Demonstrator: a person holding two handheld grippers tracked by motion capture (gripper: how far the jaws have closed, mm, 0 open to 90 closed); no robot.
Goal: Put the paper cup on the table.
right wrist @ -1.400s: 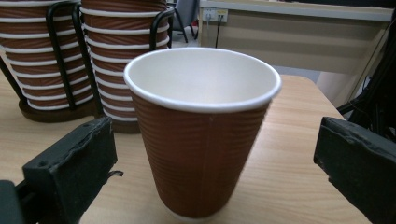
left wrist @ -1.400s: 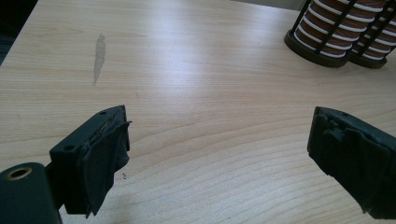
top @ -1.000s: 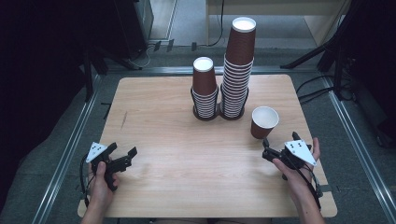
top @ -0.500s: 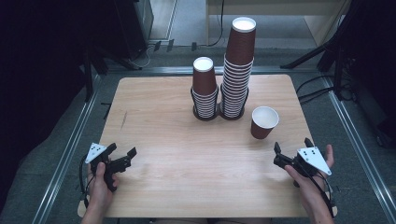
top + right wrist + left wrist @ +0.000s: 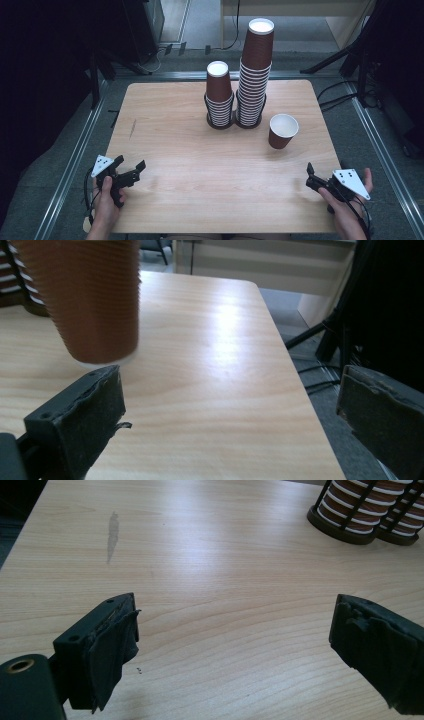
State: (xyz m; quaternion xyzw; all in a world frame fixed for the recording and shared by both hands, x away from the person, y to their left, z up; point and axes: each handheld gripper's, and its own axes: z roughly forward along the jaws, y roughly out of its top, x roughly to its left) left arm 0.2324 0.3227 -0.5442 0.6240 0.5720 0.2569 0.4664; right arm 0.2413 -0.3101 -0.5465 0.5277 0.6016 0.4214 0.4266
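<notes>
Brown ribbed cup (image 5: pixel 282 131) (white inside)

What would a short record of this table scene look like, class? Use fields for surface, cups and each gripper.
surface: wooden table
single cup: upright, open end up, right of the stacks
short stack: upside-down cups in a black holder
tall stack: beside it, to its right
left gripper: open, empty, near front left corner
right gripper: open, empty, near front right corner

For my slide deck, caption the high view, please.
Open left gripper and right gripper flank a wooden table bearing one upright brown paper cup.
</notes>
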